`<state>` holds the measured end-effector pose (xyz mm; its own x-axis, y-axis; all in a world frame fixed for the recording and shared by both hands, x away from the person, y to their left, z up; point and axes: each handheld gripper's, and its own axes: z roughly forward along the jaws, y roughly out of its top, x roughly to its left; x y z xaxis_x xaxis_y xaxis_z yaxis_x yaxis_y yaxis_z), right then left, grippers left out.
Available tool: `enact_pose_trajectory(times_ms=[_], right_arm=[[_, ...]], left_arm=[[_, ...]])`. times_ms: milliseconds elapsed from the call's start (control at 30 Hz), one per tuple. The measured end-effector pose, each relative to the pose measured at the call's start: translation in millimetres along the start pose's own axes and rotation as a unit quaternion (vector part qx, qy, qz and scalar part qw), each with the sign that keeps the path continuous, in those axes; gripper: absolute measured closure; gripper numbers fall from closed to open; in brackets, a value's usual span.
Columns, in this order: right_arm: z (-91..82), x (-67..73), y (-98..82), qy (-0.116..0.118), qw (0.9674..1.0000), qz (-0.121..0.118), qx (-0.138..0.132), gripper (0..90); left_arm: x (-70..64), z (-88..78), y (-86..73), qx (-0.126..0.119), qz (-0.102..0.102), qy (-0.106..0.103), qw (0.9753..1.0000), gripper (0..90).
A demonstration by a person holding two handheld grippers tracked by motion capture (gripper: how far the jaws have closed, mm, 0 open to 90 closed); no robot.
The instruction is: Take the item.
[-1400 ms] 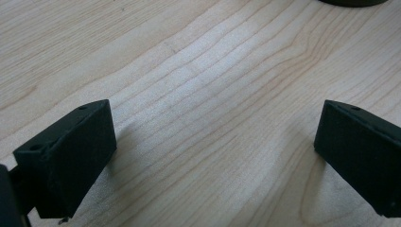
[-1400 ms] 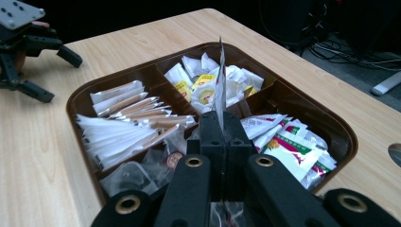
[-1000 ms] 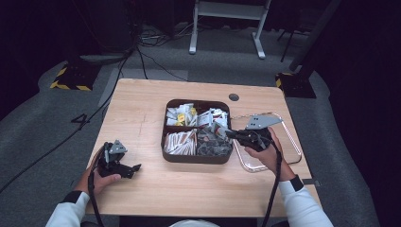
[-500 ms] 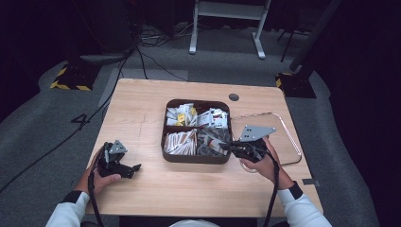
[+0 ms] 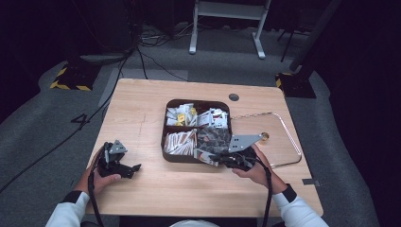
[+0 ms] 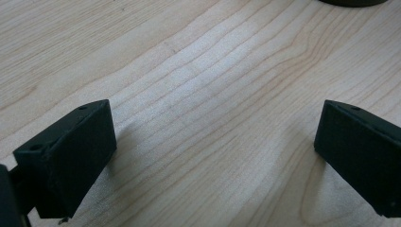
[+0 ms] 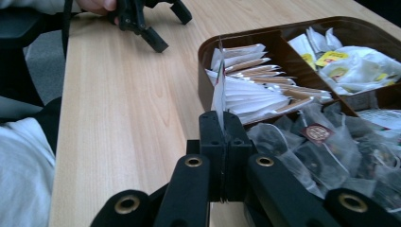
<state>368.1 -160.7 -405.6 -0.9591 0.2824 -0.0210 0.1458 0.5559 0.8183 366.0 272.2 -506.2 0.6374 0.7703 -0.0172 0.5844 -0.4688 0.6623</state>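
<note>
High view: the right gripper (image 5: 211, 159) sits at the near edge of the tray (image 5: 197, 104), over its near compartments, pinching a thin sachet (image 5: 204, 156). The left gripper (image 5: 124, 168) rests on the table (image 5: 142, 109), well apart from the tray. A clear lid (image 5: 279, 142) lies to the tray's right.

Left gripper view: its jaws stand spread over bare wood, nothing between them.

Right gripper view: the jaws are pressed together on the sachet (image 7: 219, 90), which stands upright on edge, just in front of the stacked white sachets.

The step in hand looks like lifting one sachet out; next it must clear the tray's wall without slipping.
</note>
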Motion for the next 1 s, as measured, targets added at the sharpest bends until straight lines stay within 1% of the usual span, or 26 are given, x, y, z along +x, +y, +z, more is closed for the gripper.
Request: enact_pose_trajectory(times_ms=[133,367,533,700,800,867,1000], right_arm=[[7.0,4.2,-2.1,0.016,0.9998,-0.004,0.006,90.0],[22.0,12.2,-5.9,0.034,0.9987,-0.023,0.029,89.8],[32.2,13.3,-11.3,0.04,0.9978,-0.029,0.045,89.3],[42.4,14.4,-17.1,0.052,0.9963,-0.034,0.059,89.0],[45.5,15.3,-18.9,0.054,0.9959,-0.036,0.063,88.8],[46.4,15.6,-19.5,0.056,0.9959,-0.032,0.063,87.9],[47.7,16.7,-20.0,0.06,0.9954,-0.034,0.066,82.3]], left_arm=[[0.0,0.0,0.0,0.0,0.0,0.0,1.0,0.2],[0.0,0.0,0.0,0.0,0.0,0.0,1.0,0.1],[0.0,0.0,0.0,0.0,0.0,0.0,1.0,0.2],[0.0,0.0,0.0,0.0,0.0,0.0,1.0,0.2],[0.0,0.0,0.0,0.0,0.0,0.0,1.0,0.2],[0.0,0.0,0.0,0.0,0.0,0.0,1.0,0.2],[0.0,0.0,0.0,0.0,0.0,0.0,1.0,0.1]])
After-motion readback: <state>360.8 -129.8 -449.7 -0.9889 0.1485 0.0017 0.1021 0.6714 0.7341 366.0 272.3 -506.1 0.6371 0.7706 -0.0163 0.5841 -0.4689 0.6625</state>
